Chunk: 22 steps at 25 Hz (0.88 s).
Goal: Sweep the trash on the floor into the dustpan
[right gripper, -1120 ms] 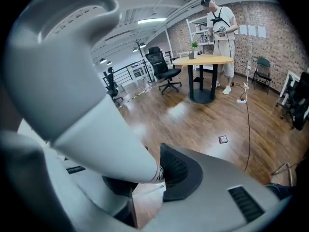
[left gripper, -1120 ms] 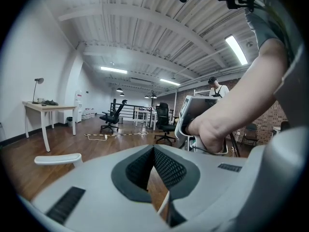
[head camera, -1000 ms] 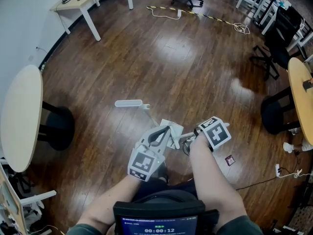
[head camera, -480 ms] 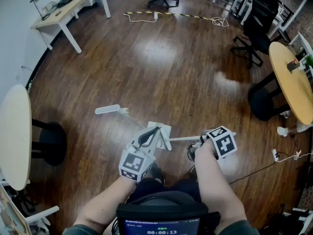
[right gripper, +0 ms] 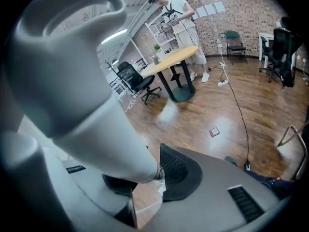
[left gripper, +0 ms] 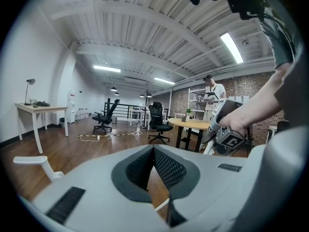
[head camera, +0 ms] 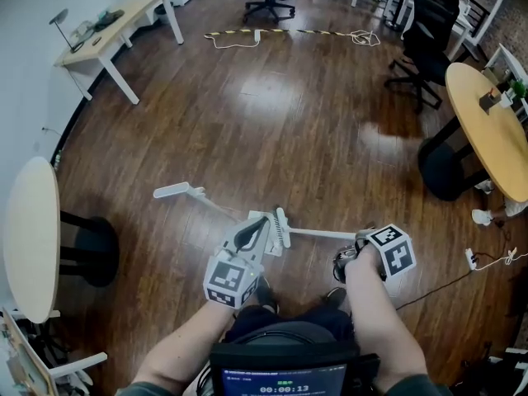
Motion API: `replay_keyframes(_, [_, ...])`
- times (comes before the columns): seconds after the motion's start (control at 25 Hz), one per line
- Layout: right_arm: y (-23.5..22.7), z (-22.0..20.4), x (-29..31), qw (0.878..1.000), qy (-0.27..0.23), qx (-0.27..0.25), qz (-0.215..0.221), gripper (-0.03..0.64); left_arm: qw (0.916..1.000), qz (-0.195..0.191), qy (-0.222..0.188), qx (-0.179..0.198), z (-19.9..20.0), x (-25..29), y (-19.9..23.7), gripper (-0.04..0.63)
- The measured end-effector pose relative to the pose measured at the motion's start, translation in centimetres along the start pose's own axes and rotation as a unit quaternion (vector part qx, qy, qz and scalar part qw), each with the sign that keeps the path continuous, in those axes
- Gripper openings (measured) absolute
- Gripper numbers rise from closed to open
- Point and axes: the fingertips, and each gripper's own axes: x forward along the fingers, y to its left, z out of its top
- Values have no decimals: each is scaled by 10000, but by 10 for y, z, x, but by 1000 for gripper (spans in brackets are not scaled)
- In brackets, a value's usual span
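Observation:
A white dustpan (head camera: 266, 242) lies on the wood floor, its long handle (head camera: 173, 191) stretching to the left. My left gripper (head camera: 262, 224) hovers over the pan, shut, with nothing seen between its pads (left gripper: 153, 151). The dustpan handle (left gripper: 31, 161) shows low at the left of the left gripper view. My right gripper (head camera: 353, 251) is shut on the handle (head camera: 322, 234) of a white brush, and the brush head (head camera: 281, 225) rests by the pan. That thick handle (right gripper: 96, 115) fills the right gripper view down to the jaws (right gripper: 154, 175). A small wrapper (right gripper: 214, 132) lies on the floor beyond; the head view does not show it.
A round table (head camera: 29, 238) stands at the left and another (head camera: 487, 130) at the right with a dark chair base beside it. Office chairs (head camera: 425, 31), a desk (head camera: 115, 23) and a floor cable (head camera: 289, 33) are farther off. A person (right gripper: 181, 18) stands by shelves.
My right gripper has moved right, away from the left one, taking the brush so its handle now lies stretched out sideways. The wrapper seen earlier by the right gripper is out of sight.

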Motion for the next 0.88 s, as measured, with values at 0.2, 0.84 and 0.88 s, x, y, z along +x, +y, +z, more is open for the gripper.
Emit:
replay_keyframes(0.2, [4, 73, -15, 9957, -125, -577, 717, 106, 9999, -20, -99, 44, 34, 24, -43, 3])
replay_keyframes(0.84, [28, 252, -90, 8939, -1377, -3635, 2235, 86, 9982, -261, -432, 312, 132, 87, -159, 3])
replay_keyframes(0.88, [26, 259, -91, 8904, -1409, -3701, 2243, 86, 9983, -251, -439, 295, 136, 92, -161, 3])
